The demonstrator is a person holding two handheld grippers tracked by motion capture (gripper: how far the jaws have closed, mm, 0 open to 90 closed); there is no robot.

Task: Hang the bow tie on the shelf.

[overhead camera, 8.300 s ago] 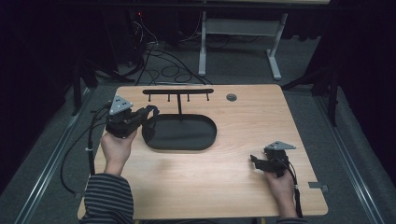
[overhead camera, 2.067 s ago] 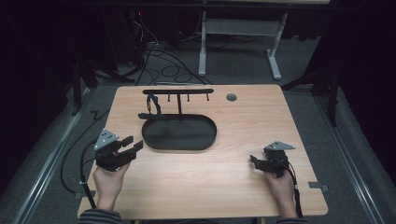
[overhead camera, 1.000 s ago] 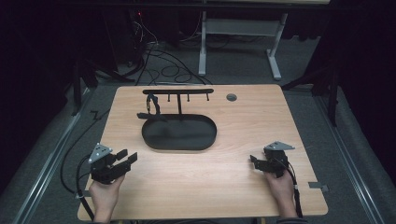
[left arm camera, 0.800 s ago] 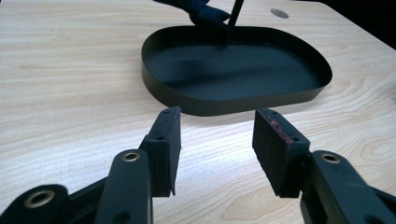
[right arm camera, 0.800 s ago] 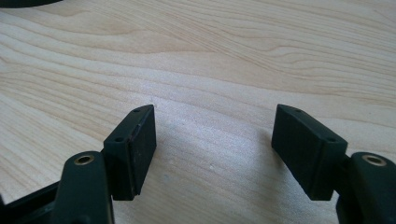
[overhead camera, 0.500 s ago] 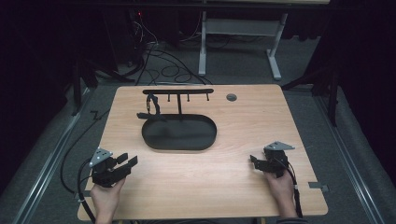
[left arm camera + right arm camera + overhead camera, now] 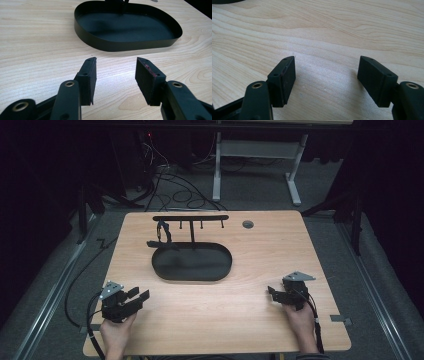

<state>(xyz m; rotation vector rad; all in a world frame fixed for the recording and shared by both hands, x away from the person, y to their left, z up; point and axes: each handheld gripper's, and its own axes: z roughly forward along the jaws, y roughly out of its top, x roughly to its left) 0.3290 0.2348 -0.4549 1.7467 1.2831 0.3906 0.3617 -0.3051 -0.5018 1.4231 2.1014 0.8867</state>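
In a dark room the wooden table (image 7: 260,245) carries a black oval tray (image 7: 192,262), empty, under a hook rack (image 7: 190,218) with one dark item (image 7: 161,231) hanging, while left claw (image 7: 136,297) and right claw (image 7: 272,293), both agape and empty-handed, could knock it reaching in.

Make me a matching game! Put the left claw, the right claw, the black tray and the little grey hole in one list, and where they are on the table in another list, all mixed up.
Things:
1. left claw
2. right claw
3. black tray
4. grey hole

Places, in the high view:
A. middle of the table, below the hook rack
B. near the table's far edge
C. near corner, at the picture's left
D. near side, at the picture's right

Pairs: 1-C, 2-D, 3-A, 4-B
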